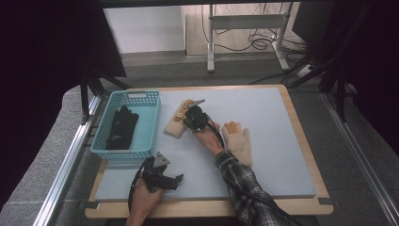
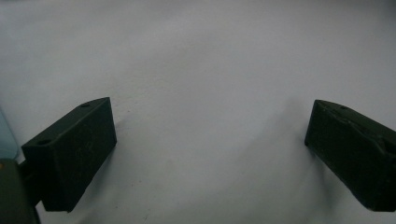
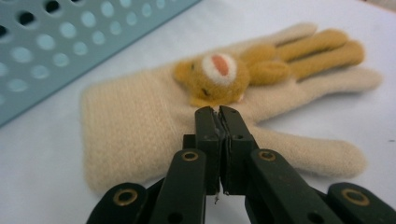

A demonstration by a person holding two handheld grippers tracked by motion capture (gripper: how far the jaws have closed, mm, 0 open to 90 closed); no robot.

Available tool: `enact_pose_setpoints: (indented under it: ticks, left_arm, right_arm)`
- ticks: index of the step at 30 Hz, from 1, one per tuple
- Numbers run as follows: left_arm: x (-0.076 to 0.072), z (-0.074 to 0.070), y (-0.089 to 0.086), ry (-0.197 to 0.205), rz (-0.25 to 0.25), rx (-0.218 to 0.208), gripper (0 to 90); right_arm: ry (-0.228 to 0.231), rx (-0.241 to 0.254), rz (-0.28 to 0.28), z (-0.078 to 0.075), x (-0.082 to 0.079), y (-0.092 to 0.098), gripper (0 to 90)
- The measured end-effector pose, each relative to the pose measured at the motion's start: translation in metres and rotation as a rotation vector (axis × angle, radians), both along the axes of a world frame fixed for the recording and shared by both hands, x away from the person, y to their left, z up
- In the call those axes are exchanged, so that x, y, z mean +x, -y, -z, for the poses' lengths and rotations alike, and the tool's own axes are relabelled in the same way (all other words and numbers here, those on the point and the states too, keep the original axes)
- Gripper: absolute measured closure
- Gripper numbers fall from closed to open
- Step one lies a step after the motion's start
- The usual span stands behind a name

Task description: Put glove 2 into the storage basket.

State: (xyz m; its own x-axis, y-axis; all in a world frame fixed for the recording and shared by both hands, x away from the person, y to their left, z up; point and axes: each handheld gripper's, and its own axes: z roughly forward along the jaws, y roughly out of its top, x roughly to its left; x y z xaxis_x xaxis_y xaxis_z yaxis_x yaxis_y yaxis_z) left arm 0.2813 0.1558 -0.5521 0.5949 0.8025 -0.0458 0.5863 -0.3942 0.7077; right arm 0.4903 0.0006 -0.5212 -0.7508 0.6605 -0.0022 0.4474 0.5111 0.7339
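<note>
A cream knit glove [image 3: 140, 121] with a tan bear face [image 3: 217, 72] lies flat on the pale mat, beside the teal basket. In the high view the same glove [image 1: 173, 126] sits left of my right gripper [image 1: 186, 118]. My right gripper [image 3: 218, 112] has its jaws closed together, tips pressed into the knit just below the bear face. A second cream glove [image 1: 238, 139] lies palm up to the right of that hand. My left gripper [image 1: 177, 179] rests near the mat's front edge; its jaws [image 2: 210, 154] stand wide apart over bare mat with nothing between them.
A teal perforated basket [image 1: 127, 96] stands at the mat's left and holds a black glove [image 1: 121, 128]; its wall [image 3: 56, 46] is close behind the cream glove. The mat [image 1: 273, 117] lies on a wooden board with metal rails on both sides.
</note>
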Motion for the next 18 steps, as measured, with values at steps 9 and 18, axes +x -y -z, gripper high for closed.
enact_pose_setpoints:
  ticks: [9, 18]
  left_arm:
    - [0.0, 0.0, 0.0, -0.001, 0.001, 0.0, 2.4]
    - [0.0, 0.0, -0.001, 0.001, 0.004, 0.002, 2.5]
  right_arm:
    - [0.028, 0.03, -0.041, -0.034, -0.019, 0.032, 86.3]
    - [0.056, 0.05, -0.042, -0.06, -0.041, 0.076, 86.6]
